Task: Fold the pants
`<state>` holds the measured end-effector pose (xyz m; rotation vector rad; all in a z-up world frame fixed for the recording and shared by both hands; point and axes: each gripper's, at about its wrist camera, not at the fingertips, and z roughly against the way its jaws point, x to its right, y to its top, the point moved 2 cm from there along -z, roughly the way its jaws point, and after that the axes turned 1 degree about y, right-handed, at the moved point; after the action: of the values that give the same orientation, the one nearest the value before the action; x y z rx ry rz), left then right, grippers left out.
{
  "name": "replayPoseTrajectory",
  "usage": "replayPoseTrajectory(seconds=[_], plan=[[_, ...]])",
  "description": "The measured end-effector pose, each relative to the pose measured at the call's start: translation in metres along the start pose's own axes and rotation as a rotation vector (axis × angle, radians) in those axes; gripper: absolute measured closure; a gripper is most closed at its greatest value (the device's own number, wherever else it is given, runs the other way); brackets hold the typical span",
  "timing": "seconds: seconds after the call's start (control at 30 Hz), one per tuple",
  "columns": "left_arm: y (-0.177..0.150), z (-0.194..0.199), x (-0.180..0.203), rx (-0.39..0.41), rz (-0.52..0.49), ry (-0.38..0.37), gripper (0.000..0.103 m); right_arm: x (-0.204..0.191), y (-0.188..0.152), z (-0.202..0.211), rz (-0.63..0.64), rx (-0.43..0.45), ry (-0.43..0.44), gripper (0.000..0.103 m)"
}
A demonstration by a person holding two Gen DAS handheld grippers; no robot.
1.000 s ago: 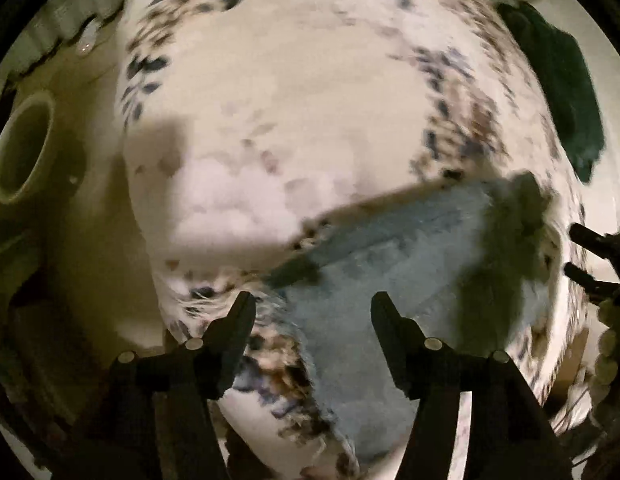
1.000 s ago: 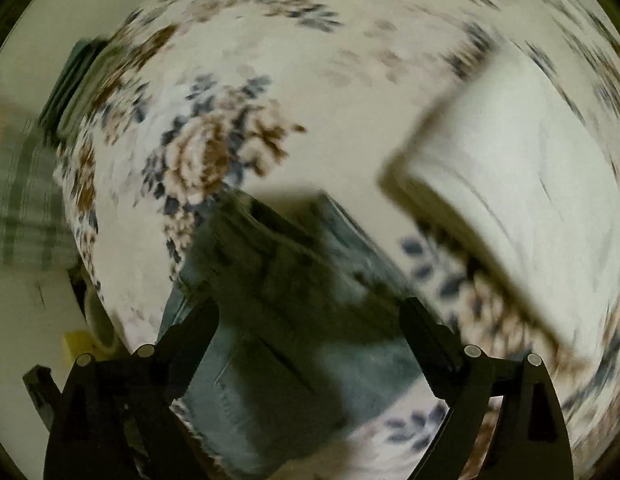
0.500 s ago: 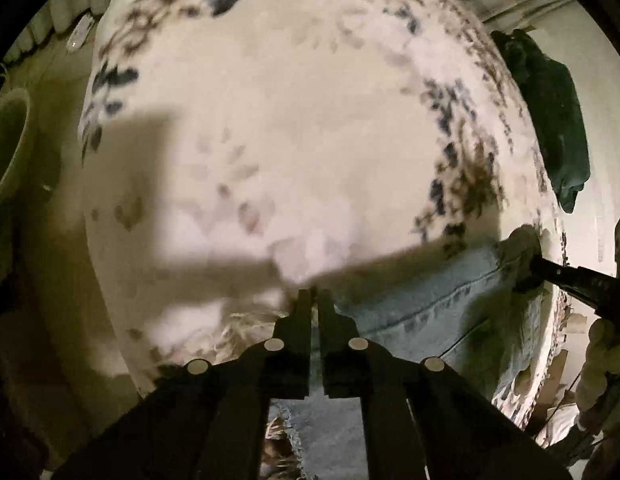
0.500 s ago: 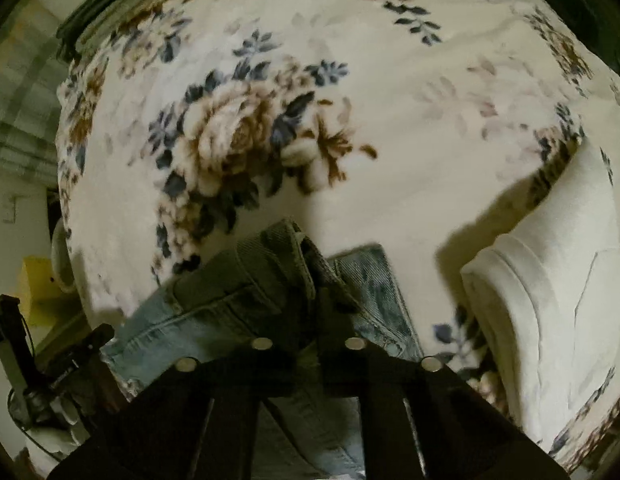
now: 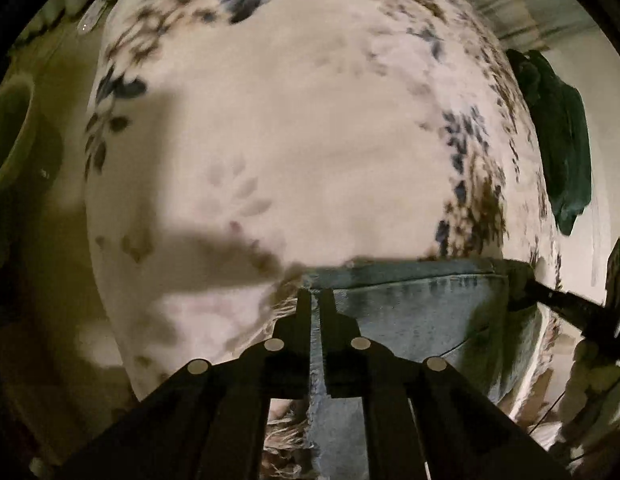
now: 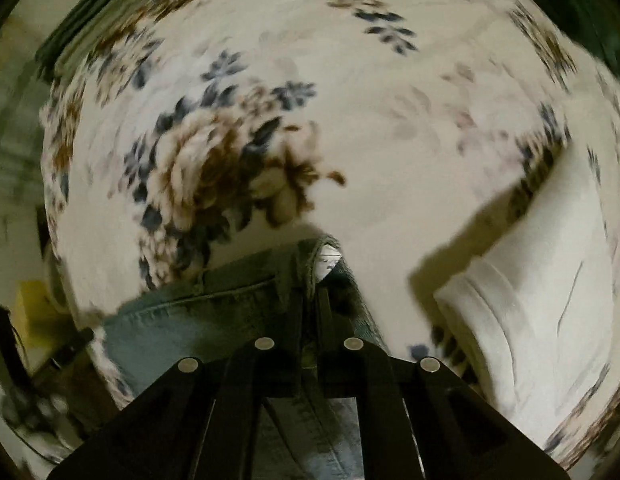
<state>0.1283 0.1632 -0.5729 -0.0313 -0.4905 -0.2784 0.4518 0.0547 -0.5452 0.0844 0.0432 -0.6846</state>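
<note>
So the left claw [image 5: 314, 298] is pinched right down, just a sliver between its fingers, and it's clamped on the frayed corner of the pants [image 5: 422, 304], light blue denim. That edge runs up between the two fingers in the left wrist view. The pants lie at the near edge of the bed [image 5: 310, 140], which has a cream floral blanket on it. Off the bed's far right there's a dark green cloth [image 5: 562, 140].

Moving right, the right claw [image 6: 310, 300] is squeezed nearly closed too, gripping a bunched fold of the pants [image 6: 213, 312] at the waistband, where a white inner label peeks out just past the fingertips. Further right on the bed, near but not touching the denim, sits a folded white garment [image 6: 542, 288]. That view is pretty blurry.
</note>
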Motion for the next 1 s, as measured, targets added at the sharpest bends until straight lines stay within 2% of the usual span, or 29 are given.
replayPoseTrajectory(seconds=[0.03, 0.07, 0.1, 0.13, 0.17, 0.2, 0.33, 0.47, 0.5, 0.53, 0.57, 0.6, 0.63, 0.67, 0.7, 0.73, 0.83, 1.0], plan=[[0.0, 0.0, -0.002, -0.002, 0.013, -0.003, 0.094, -0.003, 0.0, -0.001, 0.008, -0.007, -0.008, 0.094], [0.001, 0.0, -0.005, -0.004, 0.03, -0.009, 0.083, -0.006, 0.001, -0.003, 0.015, -0.017, -0.011, 0.083], [0.001, 0.001, -0.009, -0.003, 0.052, -0.018, 0.068, -0.006, 0.001, -0.003, 0.011, -0.024, -0.002, 0.073], [0.002, 0.002, -0.012, -0.001, 0.069, -0.03, 0.06, -0.005, 0.001, -0.002, -0.003, -0.027, 0.021, 0.047], [0.003, 0.003, -0.014, 0.001, 0.09, -0.055, 0.046, -0.003, 0.0, -0.002, -0.022, -0.028, 0.051, 0.034], [0.004, 0.003, -0.014, 0.001, 0.105, -0.072, 0.042, -0.001, -0.001, -0.002, -0.035, -0.028, 0.07, 0.034], [0.008, -0.013, -0.002, -0.048, 0.11, -0.105, 0.042, -0.003, -0.004, -0.011, -0.017, -0.057, 0.031, 0.034], [0.002, -0.044, 0.014, -0.117, 0.021, -0.028, 0.044, -0.004, -0.007, -0.013, -0.029, -0.058, 0.026, 0.034], [0.0, -0.045, 0.017, -0.101, -0.005, -0.011, 0.045, -0.003, -0.007, -0.013, -0.034, -0.057, 0.026, 0.034], [-0.002, -0.043, 0.021, -0.078, -0.037, 0.005, 0.049, -0.003, -0.008, -0.014, -0.039, -0.058, 0.028, 0.034], [-0.004, -0.042, 0.026, -0.062, -0.071, 0.01, 0.077, -0.001, -0.009, -0.015, -0.044, -0.059, 0.027, 0.034], [-0.006, -0.043, 0.029, -0.058, -0.1, 0.024, 0.094, 0.0, -0.009, -0.016, -0.044, -0.061, 0.023, 0.035], [-0.008, -0.042, 0.03, -0.051, -0.11, 0.028, 0.094, 0.0, -0.009, -0.017, -0.045, -0.064, 0.02, 0.037], [-0.01, -0.039, 0.03, -0.03, -0.115, 0.026, 0.095, 0.0, -0.009, -0.018, -0.044, -0.059, 0.019, 0.055], [-0.012, -0.036, 0.029, -0.01, -0.119, 0.028, 0.095, -0.001, -0.009, -0.016, -0.036, -0.041, 0.008, 0.084], [-0.014, -0.031, 0.027, 0.008, -0.117, 0.027, 0.095, -0.002, -0.007, -0.016, -0.027, -0.034, -0.011, 0.093], [-0.021, -0.018, 0.017, 0.031, -0.08, 0.005, 0.095, -0.008, -0.005, -0.009, 0.005, 0.005, -0.03, 0.097], [-0.032, 0.006, 0.001, 0.055, -0.035, -0.008, 0.095, -0.031, -0.003, -0.006, 0.091, 0.007, -0.045, 0.097]])
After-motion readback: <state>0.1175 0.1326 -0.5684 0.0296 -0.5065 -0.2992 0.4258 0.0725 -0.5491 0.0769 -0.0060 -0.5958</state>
